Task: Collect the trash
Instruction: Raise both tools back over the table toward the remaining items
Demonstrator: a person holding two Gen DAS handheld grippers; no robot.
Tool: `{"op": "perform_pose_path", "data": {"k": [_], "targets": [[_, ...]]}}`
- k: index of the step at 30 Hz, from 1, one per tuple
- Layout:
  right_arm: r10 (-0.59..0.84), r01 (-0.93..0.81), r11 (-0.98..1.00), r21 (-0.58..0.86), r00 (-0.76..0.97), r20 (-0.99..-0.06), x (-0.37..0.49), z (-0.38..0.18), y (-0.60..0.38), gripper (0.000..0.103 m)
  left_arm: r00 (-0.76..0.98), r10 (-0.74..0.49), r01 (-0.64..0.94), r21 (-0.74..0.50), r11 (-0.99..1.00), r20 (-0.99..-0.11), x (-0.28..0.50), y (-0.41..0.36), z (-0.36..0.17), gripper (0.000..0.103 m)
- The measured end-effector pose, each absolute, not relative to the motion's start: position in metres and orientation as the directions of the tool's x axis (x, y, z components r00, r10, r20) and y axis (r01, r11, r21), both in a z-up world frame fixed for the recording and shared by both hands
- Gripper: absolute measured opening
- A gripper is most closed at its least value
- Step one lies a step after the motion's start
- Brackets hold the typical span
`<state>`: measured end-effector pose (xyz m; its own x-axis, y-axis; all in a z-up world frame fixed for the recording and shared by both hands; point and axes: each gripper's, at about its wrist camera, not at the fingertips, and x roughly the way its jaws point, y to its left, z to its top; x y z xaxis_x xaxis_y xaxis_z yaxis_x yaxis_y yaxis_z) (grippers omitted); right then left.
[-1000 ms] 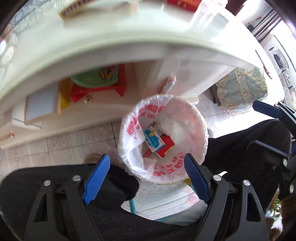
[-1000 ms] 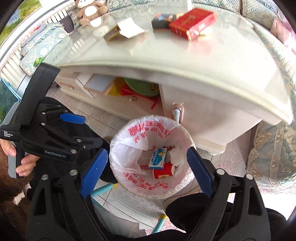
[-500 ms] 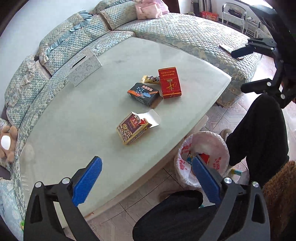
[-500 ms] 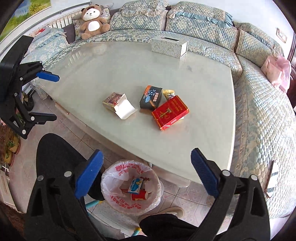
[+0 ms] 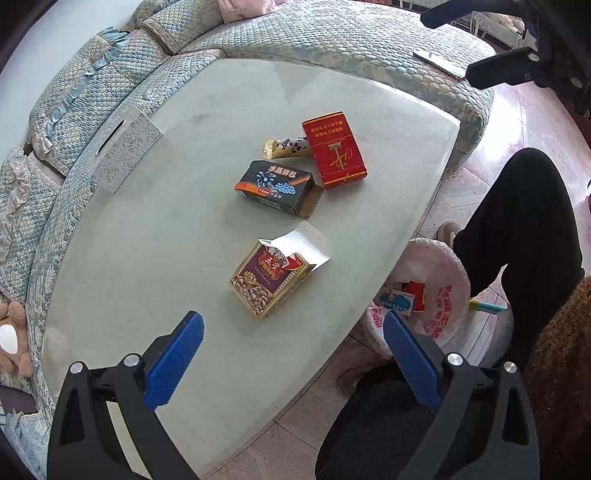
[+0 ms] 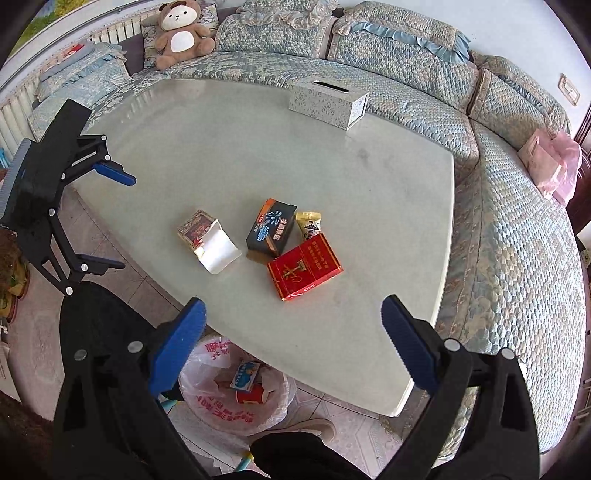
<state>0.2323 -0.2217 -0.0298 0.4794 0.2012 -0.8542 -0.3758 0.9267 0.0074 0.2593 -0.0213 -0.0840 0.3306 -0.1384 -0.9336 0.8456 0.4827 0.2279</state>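
On the pale glass table point(image 5: 140, 258) lie a purple-gold box with its flap open point(image 5: 267, 280), a black box point(image 5: 275, 186), a red box point(image 5: 334, 149) and a small snack wrapper point(image 5: 286, 147). My left gripper point(image 5: 291, 332) hangs open and empty above the table's near edge. The right wrist view shows the same open box point(image 6: 201, 232), black box point(image 6: 271, 229), red box point(image 6: 304, 271) and wrapper point(image 6: 309, 224). My right gripper point(image 6: 293, 321) is open too, holding nothing. Below the edge, the lined trash bin point(image 6: 236, 391) holds a blue-white carton and a red cup.
A patterned tissue box point(image 6: 327, 105) stands at the table's far side. A blue-green sofa point(image 6: 517, 258) wraps around the table, with a teddy bear point(image 6: 181, 33) and a pink bag point(image 6: 554, 166) on it. The person's legs in black trousers point(image 5: 517, 229) flank the bin on the tiled floor.
Both grippers have risen from just over the bin to above the table top. The left one has rolled and its jaws stand wider. The bin's contents are unchanged.
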Motion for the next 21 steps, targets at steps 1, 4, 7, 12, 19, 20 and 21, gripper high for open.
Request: {"op": "perform_pose_path", "data": {"k": [1,4,7,12,19,20,21], "targets": [[0.213,-0.371,0.928,0.030,0.464,-0.859,0.237,-0.032,-0.223,0.093,0.324,-0.137,0.851,0.224,0.476,-0.936,0.264,-0.023,-0.087,0.095],[0.230,-0.363,0.930,0.066,0.431,-0.872,0.248,-0.036,-0.224,0.093,0.291,-0.141,0.867,0.198,0.458,-0.946,0.276,-0.028,-0.098,0.095],[0.240,-0.336,0.936,0.107,0.388,-0.890,0.260,-0.042,-0.226,0.093,0.270,-0.128,0.876,0.189,0.443,-0.954,0.288,-0.034,-0.113,0.095],[0.171,-0.426,0.905,-0.003,0.368,-0.914,0.270,-0.049,-0.210,0.093,0.224,-0.101,0.899,0.166,0.405,-0.969,0.302,-0.042,-0.139,0.095],[0.220,-0.751,0.658,-0.047,0.252,-0.942,0.285,-0.057,-0.179,0.093,0.172,-0.070,0.924,0.136,0.357,-0.983,0.315,-0.048,-0.164,0.095],[0.193,-0.787,0.612,-0.075,0.240,-0.951,0.287,-0.061,-0.173,0.093,0.159,-0.071,0.928,0.124,0.351,-0.985,0.317,-0.049,-0.166,0.095],[0.162,-0.816,0.569,-0.107,0.239,-0.957,0.290,-0.064,-0.168,0.093,0.148,-0.069,0.932,0.115,0.343,-0.987,0.318,-0.050,-0.168,0.095]]}}
